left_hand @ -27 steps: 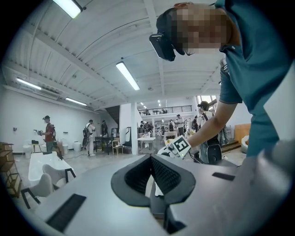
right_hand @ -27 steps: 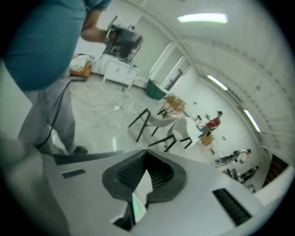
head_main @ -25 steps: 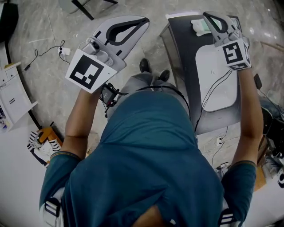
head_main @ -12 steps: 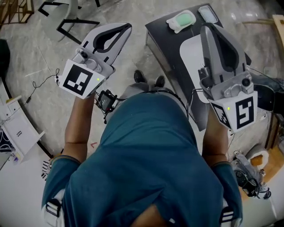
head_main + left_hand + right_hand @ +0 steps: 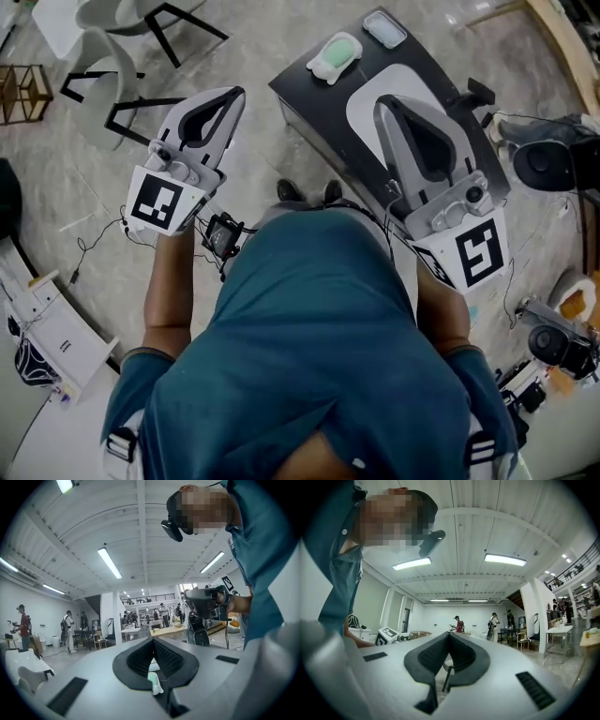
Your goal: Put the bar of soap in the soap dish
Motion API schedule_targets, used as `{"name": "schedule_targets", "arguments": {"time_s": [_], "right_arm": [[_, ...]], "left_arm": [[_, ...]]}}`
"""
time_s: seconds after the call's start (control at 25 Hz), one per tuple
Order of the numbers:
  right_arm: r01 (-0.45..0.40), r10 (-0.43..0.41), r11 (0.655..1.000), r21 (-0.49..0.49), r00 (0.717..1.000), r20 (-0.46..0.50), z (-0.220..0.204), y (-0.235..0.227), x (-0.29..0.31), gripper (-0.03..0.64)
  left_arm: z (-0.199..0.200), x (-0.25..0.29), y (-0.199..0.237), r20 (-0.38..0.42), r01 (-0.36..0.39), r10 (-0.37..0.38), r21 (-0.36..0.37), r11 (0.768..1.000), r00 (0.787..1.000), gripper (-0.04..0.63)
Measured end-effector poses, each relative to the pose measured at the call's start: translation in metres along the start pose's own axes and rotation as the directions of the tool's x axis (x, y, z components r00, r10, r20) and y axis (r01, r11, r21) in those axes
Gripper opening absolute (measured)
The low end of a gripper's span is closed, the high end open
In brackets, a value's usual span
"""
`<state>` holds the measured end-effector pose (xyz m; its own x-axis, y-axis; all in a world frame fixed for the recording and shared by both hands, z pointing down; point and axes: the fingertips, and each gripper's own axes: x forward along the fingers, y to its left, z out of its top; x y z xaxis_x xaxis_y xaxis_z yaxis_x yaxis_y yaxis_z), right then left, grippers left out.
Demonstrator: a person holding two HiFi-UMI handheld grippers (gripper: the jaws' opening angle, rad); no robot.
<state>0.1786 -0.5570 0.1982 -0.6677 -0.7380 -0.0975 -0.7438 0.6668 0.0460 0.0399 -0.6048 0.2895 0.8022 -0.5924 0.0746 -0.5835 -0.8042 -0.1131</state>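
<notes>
A pale green bar of soap (image 5: pixel 336 49) lies in a white soap dish (image 5: pixel 321 67) at the far end of a black table (image 5: pixel 305 89). A pale blue rectangular tray (image 5: pixel 384 28) sits beside it. My right gripper (image 5: pixel 382 101) is shut and empty, held above the white oval basin (image 5: pixel 361 111), well short of the dish. My left gripper (image 5: pixel 234 92) is also shut and empty, off the table's left side over the floor. Both gripper views look level into the hall, with the left gripper (image 5: pixel 153 639) and the right gripper (image 5: pixel 449 634) showing closed jaws and nothing held.
Chair legs (image 5: pixel 141 28) stand on the marble floor at the upper left. A black round device (image 5: pixel 553 161) and cables lie right of the table. A white shelf (image 5: pixel 56 337) is at the lower left. People stand far off in the hall (image 5: pixel 458 624).
The right gripper has left the soap dish at the table's far end, drawn back toward me and rolled its marker cube upward. The left gripper shifted a little. The soap now rests in the dish.
</notes>
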Motion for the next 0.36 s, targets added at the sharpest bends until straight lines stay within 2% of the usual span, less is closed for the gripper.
{"name": "schedule_targets", "arguments": {"time_s": [0.12,0.36], "right_arm": [[0.015,-0.015,1.000,0.000,1.000,-0.006,0.003,-0.002,-0.010,0.013],[0.016,-0.016,1.000,0.023,1.000,-0.020,-0.054,-0.033,0.015,0.013]], "left_arm": [[0.013,0.004,-0.006,0.039,0.014,-0.015,0.011,1.000,0.999,0.003],[-0.035,0.032,0.022,0.023,0.005,-0.006,0.010,1.000,1.000,0.003]]}}
